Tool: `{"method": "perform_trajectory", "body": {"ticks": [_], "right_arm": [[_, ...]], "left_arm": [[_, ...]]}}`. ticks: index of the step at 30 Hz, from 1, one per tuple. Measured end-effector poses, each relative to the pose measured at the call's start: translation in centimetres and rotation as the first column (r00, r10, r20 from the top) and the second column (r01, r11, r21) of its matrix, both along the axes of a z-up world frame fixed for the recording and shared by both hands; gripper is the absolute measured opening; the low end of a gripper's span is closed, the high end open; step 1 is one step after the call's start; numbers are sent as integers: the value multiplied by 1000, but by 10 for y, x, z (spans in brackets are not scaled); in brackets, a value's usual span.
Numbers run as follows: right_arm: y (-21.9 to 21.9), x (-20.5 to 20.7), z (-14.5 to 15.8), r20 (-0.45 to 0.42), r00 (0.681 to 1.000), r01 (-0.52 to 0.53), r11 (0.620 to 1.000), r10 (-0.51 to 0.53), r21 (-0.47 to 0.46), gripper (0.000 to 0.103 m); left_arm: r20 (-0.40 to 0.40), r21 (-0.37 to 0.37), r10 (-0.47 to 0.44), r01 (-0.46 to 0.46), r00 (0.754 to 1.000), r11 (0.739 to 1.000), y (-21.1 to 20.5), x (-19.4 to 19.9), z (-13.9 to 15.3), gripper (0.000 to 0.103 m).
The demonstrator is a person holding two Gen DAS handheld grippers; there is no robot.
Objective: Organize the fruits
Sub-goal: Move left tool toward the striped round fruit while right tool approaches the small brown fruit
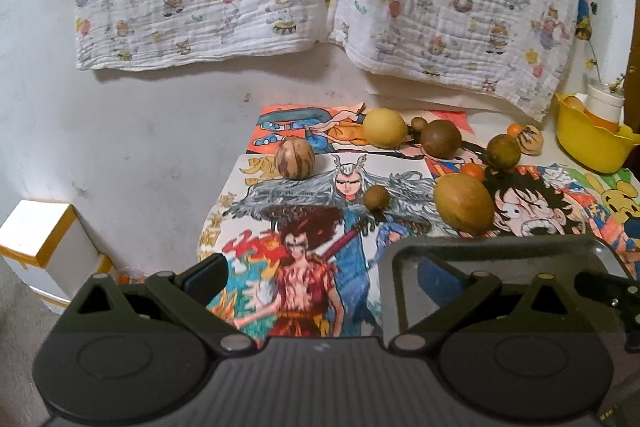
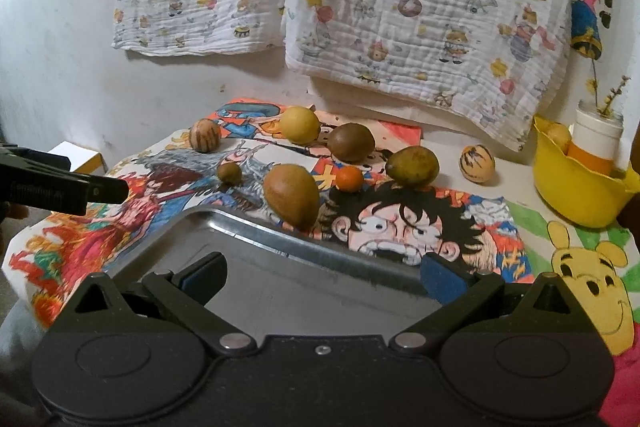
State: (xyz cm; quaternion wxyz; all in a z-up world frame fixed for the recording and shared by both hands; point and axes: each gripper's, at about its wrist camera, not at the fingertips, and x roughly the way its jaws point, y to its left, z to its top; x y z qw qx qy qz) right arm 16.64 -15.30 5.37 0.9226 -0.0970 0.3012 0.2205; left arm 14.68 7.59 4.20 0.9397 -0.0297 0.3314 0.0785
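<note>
Dim, warm indoor light; soft shadows, fisheye-bent edges, dark vignetted corners.

My left gripper (image 1: pixel 322 277) sits near me with its jaws spread wide, gripping nothing. My right gripper (image 2: pixel 322 273), just right of it, gapes equally wide and unloaded.

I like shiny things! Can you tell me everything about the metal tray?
The metal tray is silvery grey and looks like steel, with a raised rim, rounded corners and a flat shiny floor. It is empty and lies flat on the cartoon drawings at the near edge of the table. A brown oval fruit sits just behind its far rim; whether they touch is unclear. The open right gripper hovers over it.
</note>
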Motion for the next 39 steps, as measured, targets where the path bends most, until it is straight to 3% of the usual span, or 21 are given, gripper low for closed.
{"method": "perform_trajectory", "body": {"ticks": [12,24,32,39], "right_arm": [[30,53,2,-33,998,-51,998,50,-40,102],[102,89,-7,-12,959,-283,951,284,-121,99],[147,109,-29,-26,924,-379,909,380,-173,78],[166,127,-49,-96,921,-388,907,377,-166,58]], "left_arm": [[-70,17,-28,30,997,999,28,62,-5,102],[-102,48,-68,73,992,996,65,122,-13,102],[-109,26,-89,92,990,995,84,157,-29,102],[-99,-8,-126,126,987,992,89,174,-37,96]]}}
